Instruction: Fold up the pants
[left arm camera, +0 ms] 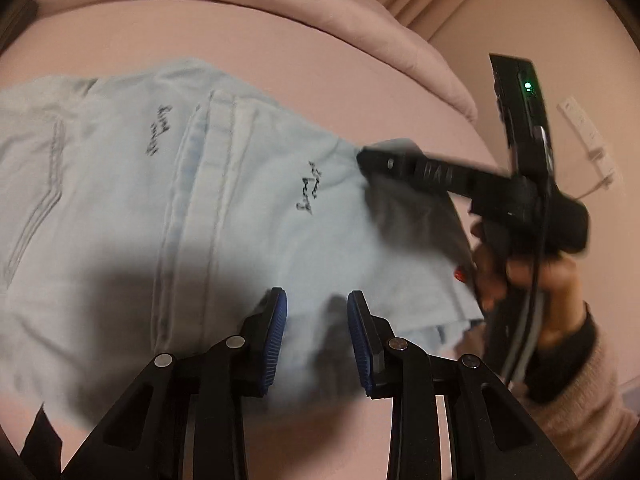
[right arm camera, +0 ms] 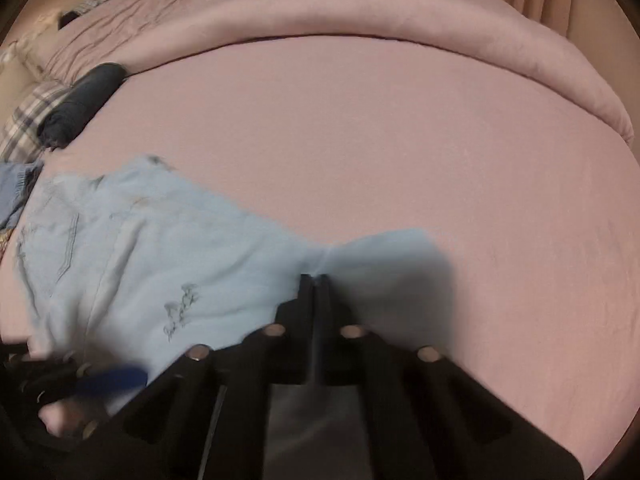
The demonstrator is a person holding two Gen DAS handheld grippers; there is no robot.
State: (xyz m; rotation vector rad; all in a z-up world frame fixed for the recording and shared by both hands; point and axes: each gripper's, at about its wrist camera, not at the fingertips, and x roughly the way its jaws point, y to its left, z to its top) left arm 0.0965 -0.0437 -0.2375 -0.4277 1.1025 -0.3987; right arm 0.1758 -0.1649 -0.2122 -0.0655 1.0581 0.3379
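Note:
Light blue denim pants with dark embroidered script lie spread on the pink bed sheet. My left gripper is open just above the pants, its blue pads apart and holding nothing. My right gripper is shut on a pinched edge of the pants, lifting a fold of cloth. In the left wrist view the right gripper reaches in from the right at the pants' far edge. In the right wrist view the left gripper's blue pad shows at lower left.
A rolled pink duvet runs along the back of the bed. A dark rolled item and a plaid pillow lie at the left. Another blue garment sits at the left edge. A white power strip is on the wall.

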